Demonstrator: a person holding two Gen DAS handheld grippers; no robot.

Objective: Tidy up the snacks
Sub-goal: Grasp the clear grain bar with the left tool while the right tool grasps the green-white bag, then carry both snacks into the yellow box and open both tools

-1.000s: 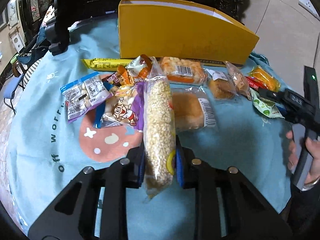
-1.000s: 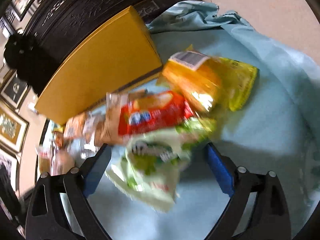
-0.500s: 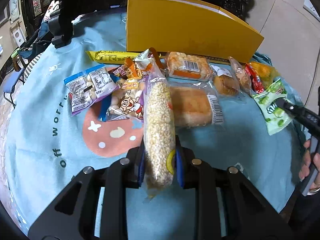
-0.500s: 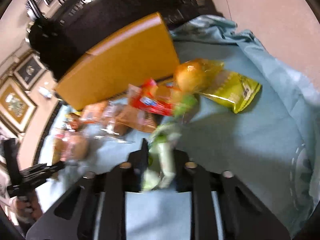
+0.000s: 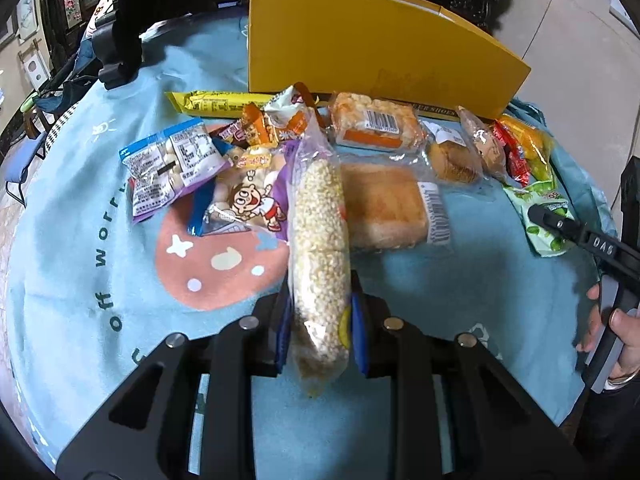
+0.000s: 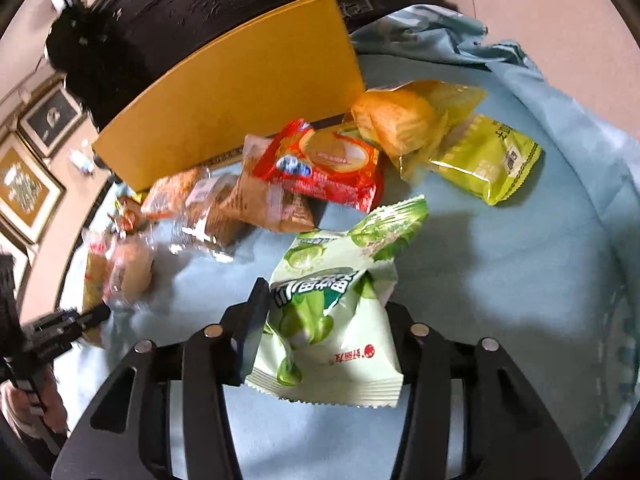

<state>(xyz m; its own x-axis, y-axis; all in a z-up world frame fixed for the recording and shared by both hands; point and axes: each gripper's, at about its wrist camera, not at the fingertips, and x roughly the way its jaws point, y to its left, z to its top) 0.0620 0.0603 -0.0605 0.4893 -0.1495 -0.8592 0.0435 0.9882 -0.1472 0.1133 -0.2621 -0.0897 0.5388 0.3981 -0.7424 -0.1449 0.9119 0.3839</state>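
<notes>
— Crinkly clear plastic, long and tube-shaped, packed with pale puffed grains: that is the puffed-grain pack point(image 5: 319, 240), and the left gripper point(image 5: 319, 322) has its blue pads point(image 5: 357, 332) pressed against both sides of its lower end

— And where does the pack point?

— Away from the camera, over the pale blue cloth point(image 5: 80, 216) on the tabletop, toward the flat-sided yellow cardboard box point(image 5: 360, 40) at the back. A soft bread loaf point(image 5: 384, 208) in clear wrap lies just beside it

— The right gripper point(image 6: 326, 332)?

— Narrowed on a glossy pale-green pouch point(image 6: 332, 312) with serrated end seams; the pouch sits between the black fingers, its top end bent over. Beyond it lie a shiny red packet point(image 6: 324, 164) and a yellow-green foil packet point(image 6: 484, 160), near the box

— The hand?

— The right hand point(image 5: 624, 332) wraps the gripper's handle at the edge of the left wrist view
</notes>
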